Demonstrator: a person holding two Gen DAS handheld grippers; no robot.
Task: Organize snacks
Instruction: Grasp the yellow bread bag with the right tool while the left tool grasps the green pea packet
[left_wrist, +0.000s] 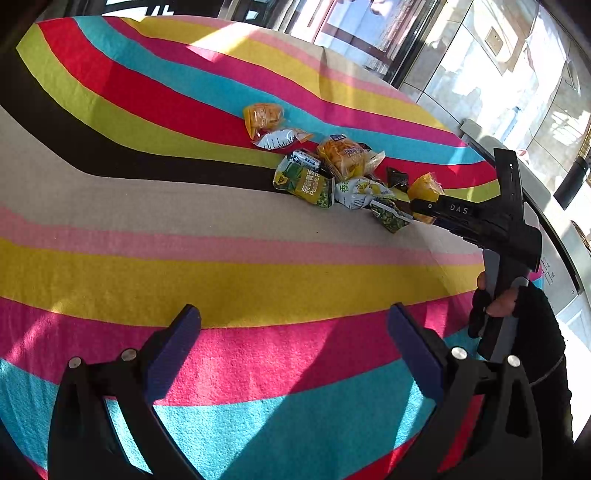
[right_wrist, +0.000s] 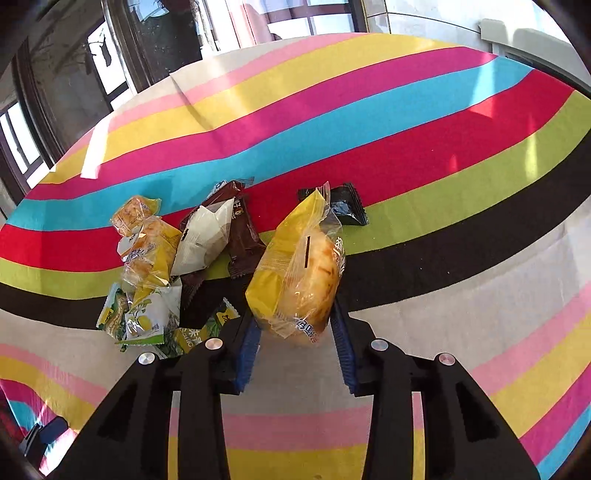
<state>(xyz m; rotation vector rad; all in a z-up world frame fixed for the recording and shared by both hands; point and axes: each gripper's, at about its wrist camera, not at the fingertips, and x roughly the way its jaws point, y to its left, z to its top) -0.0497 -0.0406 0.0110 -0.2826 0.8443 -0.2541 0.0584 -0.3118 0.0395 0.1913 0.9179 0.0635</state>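
Observation:
A yellow-wrapped bread packet stands between the blue pads of my right gripper, which is shut on its lower end. To its left lies a heap of snack packets, with a white one resting on a brown one. A small black packet lies just behind the bread. In the left wrist view the same heap sits mid-table, an orange packet lies at its far end, and the right gripper reaches in at its right end. My left gripper hovers open over bare cloth, nearer than the heap.
A cloth with wide coloured stripes covers the whole table. The table's edge runs behind the heap, with windows and pale furniture beyond it. A gloved hand holds the right gripper's handle at the right.

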